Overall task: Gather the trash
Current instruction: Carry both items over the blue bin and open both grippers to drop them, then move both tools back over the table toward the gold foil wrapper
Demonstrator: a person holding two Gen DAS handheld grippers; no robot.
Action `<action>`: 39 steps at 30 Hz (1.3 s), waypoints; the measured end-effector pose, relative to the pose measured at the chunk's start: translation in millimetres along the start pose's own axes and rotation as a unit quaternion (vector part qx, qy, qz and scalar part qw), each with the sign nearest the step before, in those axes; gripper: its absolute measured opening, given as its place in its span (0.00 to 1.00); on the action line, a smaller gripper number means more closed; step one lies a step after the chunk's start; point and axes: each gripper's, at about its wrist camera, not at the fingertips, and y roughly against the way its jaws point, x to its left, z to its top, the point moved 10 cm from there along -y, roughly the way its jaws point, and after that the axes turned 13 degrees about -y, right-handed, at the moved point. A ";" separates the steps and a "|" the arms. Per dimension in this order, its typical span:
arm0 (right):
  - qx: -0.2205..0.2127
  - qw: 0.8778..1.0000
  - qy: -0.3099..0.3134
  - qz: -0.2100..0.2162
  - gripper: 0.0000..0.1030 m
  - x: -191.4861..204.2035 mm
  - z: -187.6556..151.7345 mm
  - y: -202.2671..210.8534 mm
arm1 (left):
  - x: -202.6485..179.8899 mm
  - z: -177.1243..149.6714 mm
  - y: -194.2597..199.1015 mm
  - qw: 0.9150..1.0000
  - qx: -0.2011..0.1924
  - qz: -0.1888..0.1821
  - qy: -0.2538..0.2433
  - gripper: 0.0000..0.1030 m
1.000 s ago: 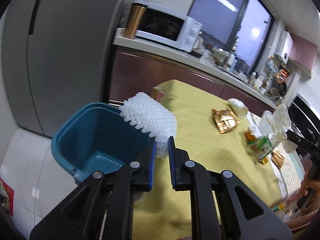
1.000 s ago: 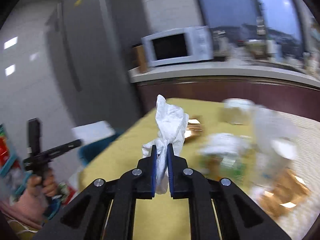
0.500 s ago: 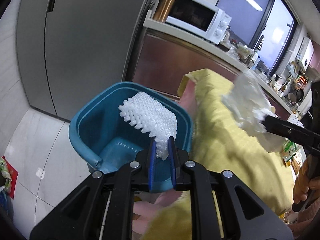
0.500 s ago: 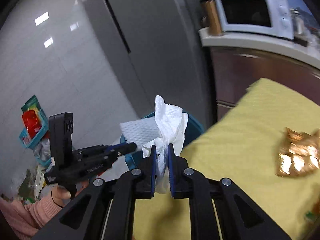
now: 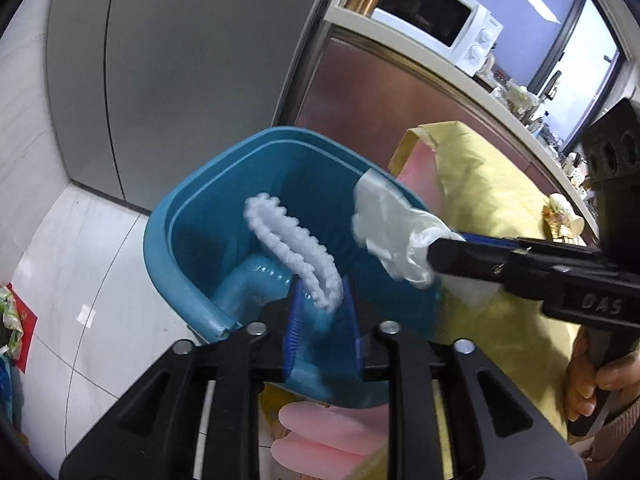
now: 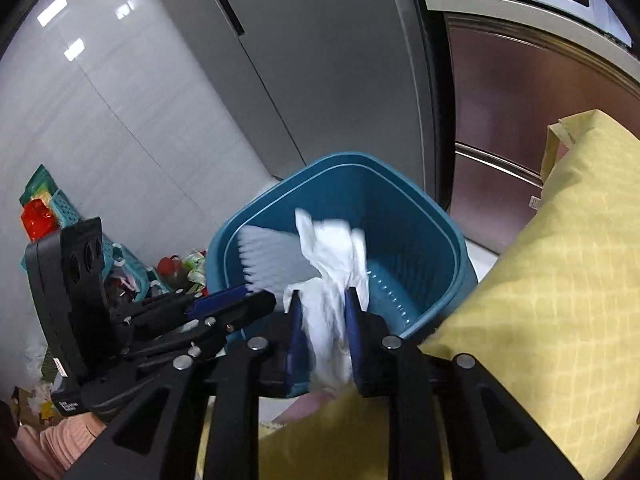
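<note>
Trash bin (image 5: 180,248) | left tool (image 5: 320,312) releasing foam (image 5: 296,248) | right tool (image 6: 322,316) releasing tissue (image 6: 336,256)

Raised letters reading "DAS" are showing on the black body of the right gripper (image 5: 430,256), behind its fingers; small print on the microwave (image 5: 436,26) is staying illegible.

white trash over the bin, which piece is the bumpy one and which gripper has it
The bubble wrap between the left gripper fingers: rows of raised bubbles. The other piece, at the right gripper, is a smooth crumpled tissue. Both hang over the blue bin.
</note>
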 end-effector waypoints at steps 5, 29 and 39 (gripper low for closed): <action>-0.011 1.000 -0.002 -0.002 0.35 1.1 -0.4 4.6 | -0.4 -3.4 -8.3 1.000 0.008 0.004 0.004 0.29; -0.180 0.981 -0.056 -0.037 0.41 -102.2 -39.5 191.6 | -182.0 59.9 47.7 0.980 -0.088 -0.110 -0.143 0.53; -0.231 0.962 -0.116 -0.088 0.41 -178.8 -50.8 249.6 | -254.4 64.9 19.1 0.970 -0.062 -0.153 -0.176 0.55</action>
